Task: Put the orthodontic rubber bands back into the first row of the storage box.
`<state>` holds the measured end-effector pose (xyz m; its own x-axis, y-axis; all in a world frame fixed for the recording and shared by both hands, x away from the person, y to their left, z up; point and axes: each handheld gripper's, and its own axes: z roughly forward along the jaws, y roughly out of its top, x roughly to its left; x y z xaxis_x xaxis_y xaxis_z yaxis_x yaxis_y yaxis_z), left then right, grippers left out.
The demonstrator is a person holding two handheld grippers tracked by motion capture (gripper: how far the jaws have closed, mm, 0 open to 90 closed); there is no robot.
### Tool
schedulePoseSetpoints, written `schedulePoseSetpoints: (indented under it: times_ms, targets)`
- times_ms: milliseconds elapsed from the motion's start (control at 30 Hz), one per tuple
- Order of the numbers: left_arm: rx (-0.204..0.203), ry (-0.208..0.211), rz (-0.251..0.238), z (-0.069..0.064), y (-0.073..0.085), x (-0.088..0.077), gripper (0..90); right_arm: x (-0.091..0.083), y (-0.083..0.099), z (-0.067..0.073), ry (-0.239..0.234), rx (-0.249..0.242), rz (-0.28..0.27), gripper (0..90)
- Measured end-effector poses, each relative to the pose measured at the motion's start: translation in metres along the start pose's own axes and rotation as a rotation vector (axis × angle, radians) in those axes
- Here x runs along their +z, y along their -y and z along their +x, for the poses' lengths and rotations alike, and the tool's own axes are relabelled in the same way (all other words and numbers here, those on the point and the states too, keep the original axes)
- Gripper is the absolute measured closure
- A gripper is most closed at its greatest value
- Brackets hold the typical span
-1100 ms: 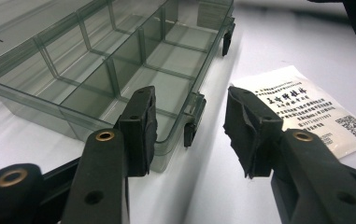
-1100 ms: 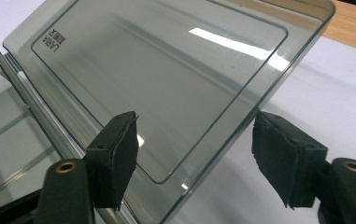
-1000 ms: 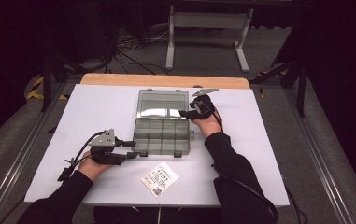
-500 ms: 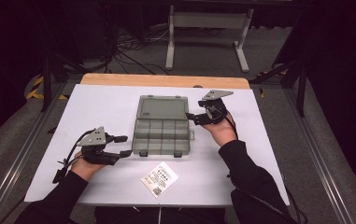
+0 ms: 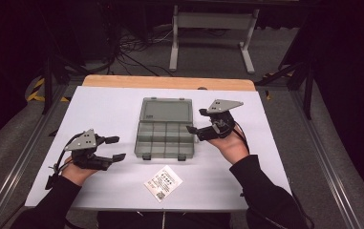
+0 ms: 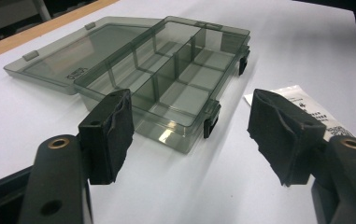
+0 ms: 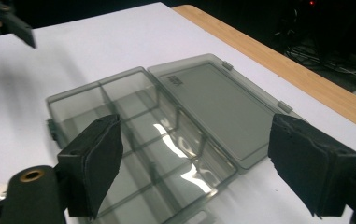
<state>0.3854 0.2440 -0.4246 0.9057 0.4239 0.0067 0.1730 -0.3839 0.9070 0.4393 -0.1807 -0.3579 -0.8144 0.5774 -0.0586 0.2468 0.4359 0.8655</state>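
From the high view we look forward and down over the whole white table [image 5: 112, 109] from the person's side, at some distance. The left gripper view sits low and close, facing the box [image 6: 166, 79] across its latch side. The right gripper view looks down on the same box [image 7: 166, 135] from nearer. All three share that box.

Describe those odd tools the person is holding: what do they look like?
Each hand carries a black two-jaw tool. The left gripper and right gripper both wear a grey three-cornered plate on top. Their jaws end in thick black pads with round brass-coloured eyelets below. Thin cables trail back toward the wrists. The person wears dark long sleeves.
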Motion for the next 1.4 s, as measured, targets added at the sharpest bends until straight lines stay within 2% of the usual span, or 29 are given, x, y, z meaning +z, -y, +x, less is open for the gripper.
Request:
schedulePoseSetpoints:
  times_ms: [133, 267, 433, 467, 633, 800, 867, 1133, 1333, 1400]
  targets:
    - [-0.027, -0.012, -0.024, 0.002, 0.005, -0.010, 27.6, -0.004, -0.004, 0.012, -0.031, -0.008, -0.012, 17.0]
    - [-0.039, -0.018, -0.025, 0.002, 0.008, -0.015, 26.5, -0.003, -0.006, 0.022, -0.059, -0.025, -0.006, 16.9]
    - [-0.038, -0.024, -0.028, 0.003, 0.011, -0.019, 26.0, -0.004, -0.010, 0.041, -0.101, -0.045, -0.011, 16.4]
    - [-0.039, -0.022, -0.030, 0.002, 0.011, -0.020, 26.0, -0.004, -0.010, 0.041, -0.101, -0.045, -0.011, 16.4]
    - [-0.035, -0.035, -0.028, 0.002, 0.012, -0.022, 23.9, -0.002, -0.013, 0.058, -0.126, -0.079, 0.000, 15.9]
    - [-0.039, -0.035, -0.027, 0.003, 0.013, -0.023, 23.8, -0.001, -0.014, 0.066, -0.138, -0.100, 0.010, 15.7]
    - [-0.041, -0.032, -0.029, 0.002, 0.012, -0.023, 23.9, -0.001, -0.013, 0.068, -0.149, -0.102, 0.024, 14.5]
    - [-0.041, -0.030, -0.021, 0.003, 0.013, -0.022, 23.9, 0.007, -0.011, 0.079, -0.190, -0.137, 0.133, 11.9]
    - [-0.045, -0.033, -0.018, 0.003, 0.013, -0.022, 24.1, 0.013, -0.009, 0.086, -0.200, -0.162, 0.212, 11.8]
    - [-0.041, -0.034, -0.017, 0.003, 0.013, -0.022, 24.2, 0.013, -0.008, 0.087, -0.204, -0.163, 0.222, 11.8]
